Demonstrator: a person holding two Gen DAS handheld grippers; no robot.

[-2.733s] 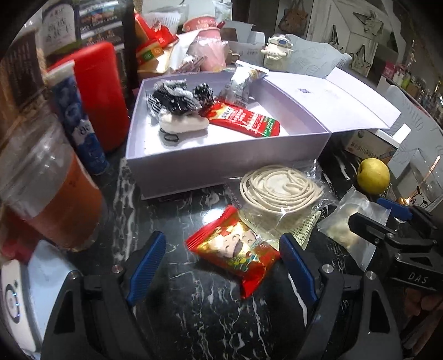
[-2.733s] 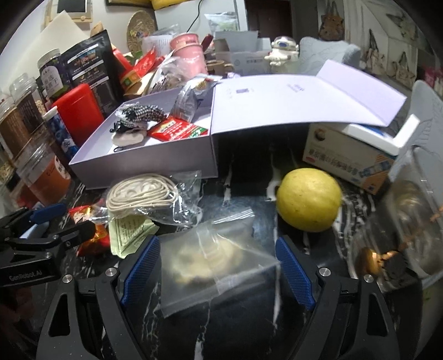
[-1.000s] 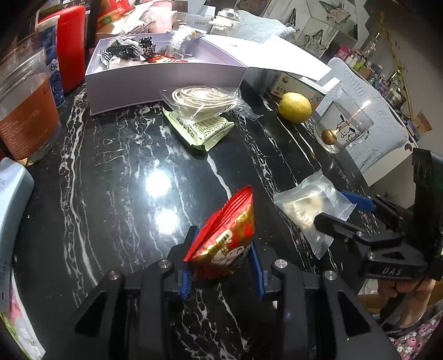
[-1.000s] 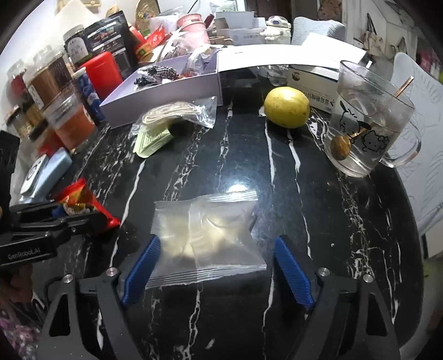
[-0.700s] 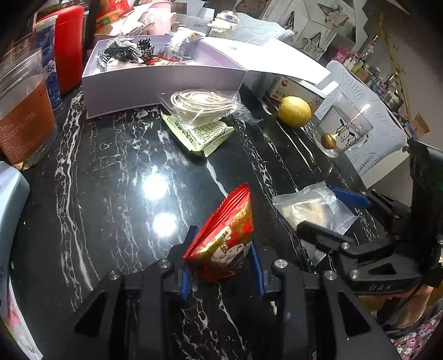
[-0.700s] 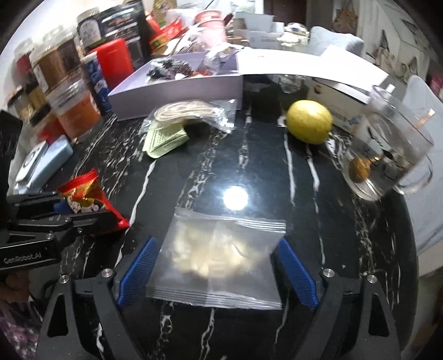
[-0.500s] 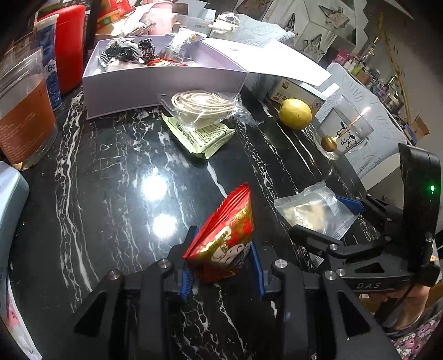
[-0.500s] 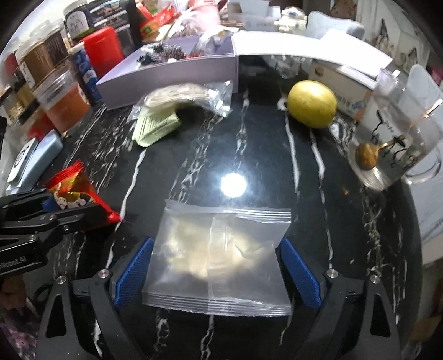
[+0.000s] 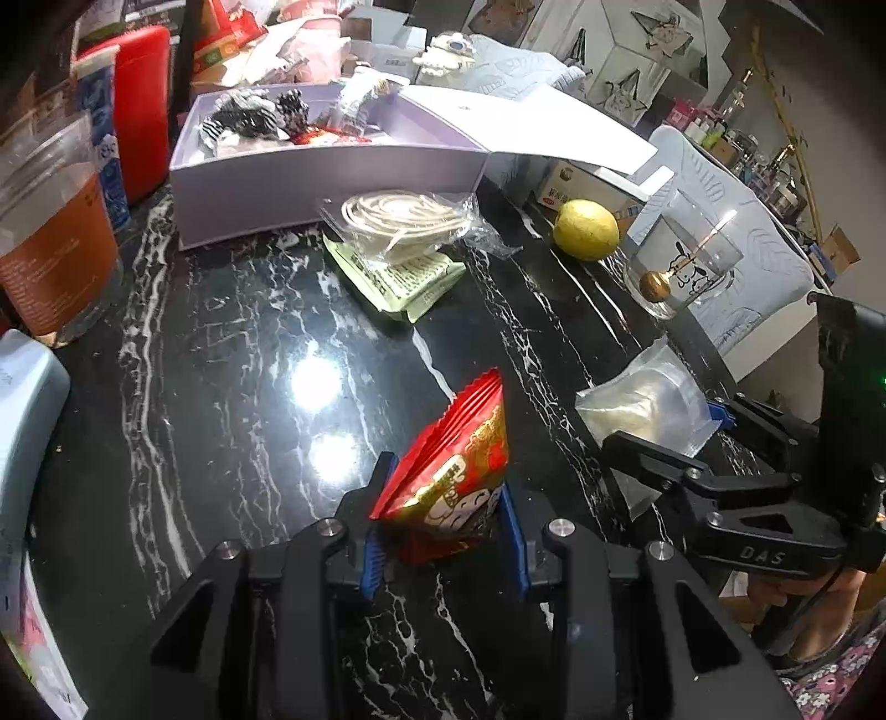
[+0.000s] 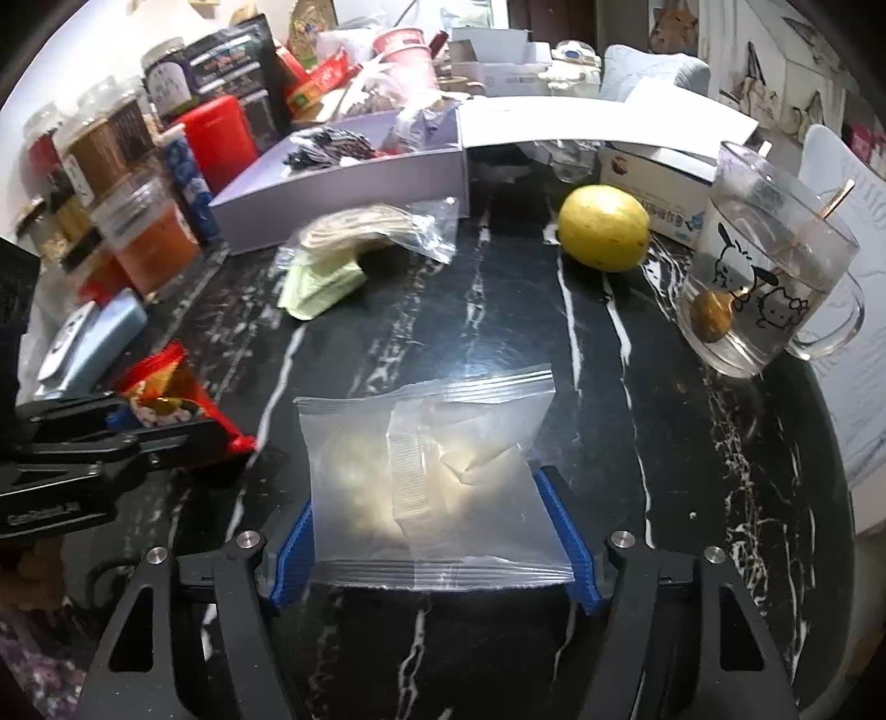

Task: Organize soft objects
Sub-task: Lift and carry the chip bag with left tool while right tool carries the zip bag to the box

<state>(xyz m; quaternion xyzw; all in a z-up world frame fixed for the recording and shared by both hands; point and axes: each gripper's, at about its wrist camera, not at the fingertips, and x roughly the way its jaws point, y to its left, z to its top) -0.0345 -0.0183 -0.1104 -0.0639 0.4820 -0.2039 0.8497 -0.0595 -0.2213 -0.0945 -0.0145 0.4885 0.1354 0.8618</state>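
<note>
Black marble tabletop (image 9: 232, 343) with white veins and two bright lamp reflections, pale patterned chair (image 9: 736, 221) at its far right edge, jars and tins (image 10: 105, 144) crowded along the left, white star-marked cabinets (image 9: 626, 50) behind.

The clear packet (image 10: 437, 482) hides the right hand-held gripper's (image 10: 434, 545) inner fingers; the lavender box's (image 10: 343, 188) contents stay too small to identify.
</note>
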